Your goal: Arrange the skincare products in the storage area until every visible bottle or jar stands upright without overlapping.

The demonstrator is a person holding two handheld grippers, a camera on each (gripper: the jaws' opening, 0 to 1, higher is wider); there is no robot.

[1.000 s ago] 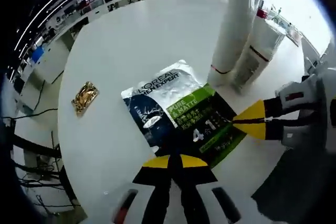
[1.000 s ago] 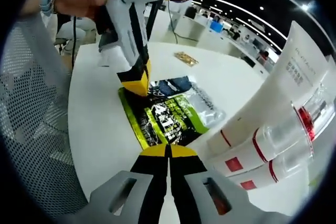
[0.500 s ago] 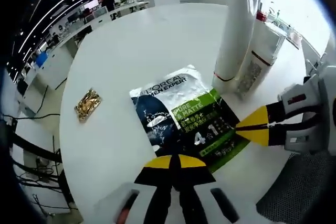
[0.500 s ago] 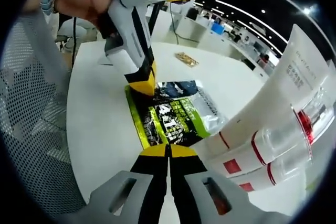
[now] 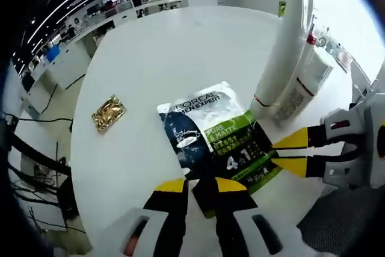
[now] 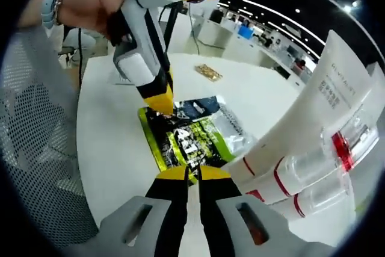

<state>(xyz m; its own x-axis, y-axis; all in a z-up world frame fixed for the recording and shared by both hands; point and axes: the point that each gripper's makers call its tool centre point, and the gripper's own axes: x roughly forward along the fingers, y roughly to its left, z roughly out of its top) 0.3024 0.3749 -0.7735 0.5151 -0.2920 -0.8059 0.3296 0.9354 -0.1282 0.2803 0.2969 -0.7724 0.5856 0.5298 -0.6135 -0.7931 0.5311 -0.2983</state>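
Both grippers' yellow-tipped jaws, closed a second ago, now stand slightly apart: the left gripper (image 5: pixel 200 186) at one edge of the flat green, black and silver skincare sachet (image 5: pixel 219 139), the right gripper (image 6: pixel 191 173) at another. Sachet lies on the round white table (image 5: pixel 150 58), beside upright white tubes with red bands (image 6: pixel 313 148) and apart from a small gold foil packet (image 5: pixel 108 112).

Table: round, white (image 5: pixel 156 52) — a small gold packet (image 5: pixel 109 113) lies flat on it
Chair: grey mesh (image 6: pixel 42 167) — beside the table edge
Background: office desks (image 5: pixel 72 40)
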